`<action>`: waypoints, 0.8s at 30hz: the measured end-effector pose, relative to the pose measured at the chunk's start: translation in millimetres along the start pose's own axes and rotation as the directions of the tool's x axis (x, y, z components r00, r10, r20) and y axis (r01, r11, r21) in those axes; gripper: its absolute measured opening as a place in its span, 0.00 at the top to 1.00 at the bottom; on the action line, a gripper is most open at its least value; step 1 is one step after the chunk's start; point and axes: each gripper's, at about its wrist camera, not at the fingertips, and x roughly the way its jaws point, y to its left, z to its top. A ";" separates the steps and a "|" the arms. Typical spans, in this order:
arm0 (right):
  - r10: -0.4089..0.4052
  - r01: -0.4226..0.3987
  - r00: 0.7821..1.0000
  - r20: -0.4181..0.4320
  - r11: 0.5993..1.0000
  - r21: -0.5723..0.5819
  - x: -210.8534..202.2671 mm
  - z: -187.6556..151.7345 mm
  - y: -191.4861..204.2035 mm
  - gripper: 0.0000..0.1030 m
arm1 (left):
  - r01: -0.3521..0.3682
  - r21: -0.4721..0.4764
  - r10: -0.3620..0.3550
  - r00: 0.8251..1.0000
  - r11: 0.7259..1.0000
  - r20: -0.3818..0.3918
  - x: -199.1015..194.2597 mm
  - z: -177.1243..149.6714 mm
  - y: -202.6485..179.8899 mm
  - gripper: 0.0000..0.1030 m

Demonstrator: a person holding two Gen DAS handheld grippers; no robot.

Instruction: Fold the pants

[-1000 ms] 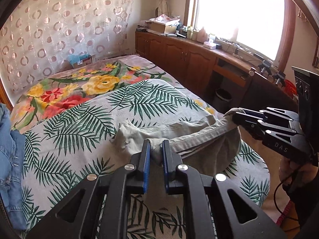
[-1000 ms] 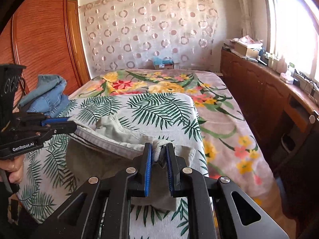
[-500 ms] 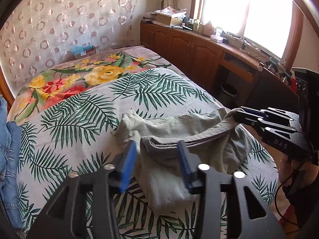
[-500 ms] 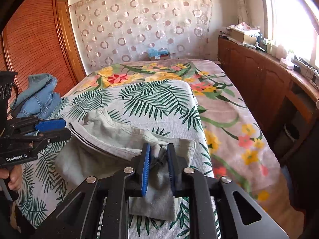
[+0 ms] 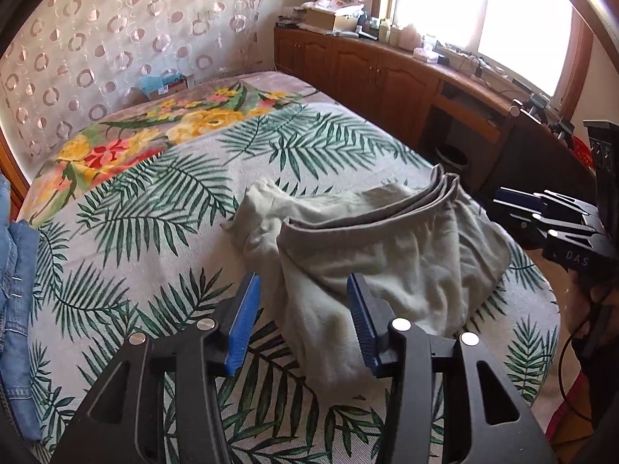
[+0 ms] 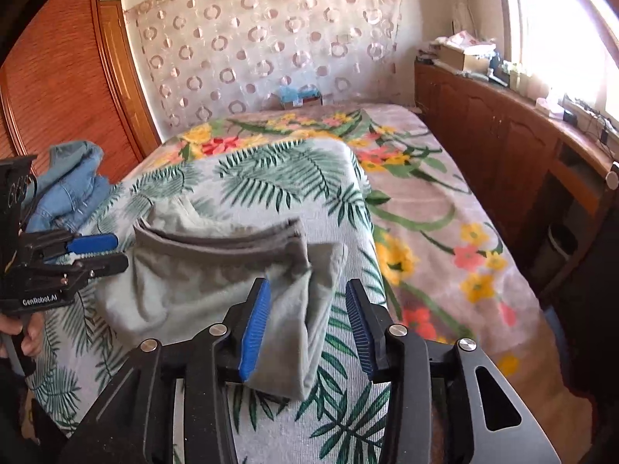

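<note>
The grey-green pants (image 5: 387,247) lie folded in a bundle on the palm-leaf bedspread (image 5: 154,212), waistband edges stacked toward the far side. My left gripper (image 5: 303,309) hovers open just above the bundle's left near corner, blue pads clear of the cloth. My right gripper (image 6: 305,321) is at the pants' (image 6: 201,278) right near corner. Its jaws are opening, with the loose cloth lying between the pads and not pinched. Each gripper also shows from the side in the other view: the right gripper (image 5: 503,207) and the left gripper (image 6: 120,251).
Blue jeans (image 6: 73,189) are heaped at the bed's left edge. A floral blanket (image 6: 425,212) covers the far and right part of the bed. Wooden cabinets (image 5: 387,77) run under the window, with a waste bin (image 5: 450,158) beside the bed. A wardrobe (image 6: 58,77) stands at left.
Both grippers let go of the pants: the left opened first, then the right. The bundle dropped flat onto the bedspread and both hands sank a little.
</note>
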 end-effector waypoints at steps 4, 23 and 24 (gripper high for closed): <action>0.013 -0.013 0.998 -0.061 1.000 -0.010 16.8 4.5 -2.5 0.57 | -0.008 -0.012 0.008 1.000 1.000 -0.030 17.1 1.2 6.4 0.54; 0.028 -0.027 0.995 -0.091 0.999 0.021 46.9 24.2 -7.5 0.53 | 0.046 -0.111 -0.051 0.998 0.993 -0.043 46.0 16.6 23.7 0.54; 0.033 -0.031 0.995 -0.089 0.999 0.021 48.3 24.1 -7.6 0.53 | 0.051 -0.111 -0.055 0.998 0.992 -0.037 45.8 15.8 23.8 0.55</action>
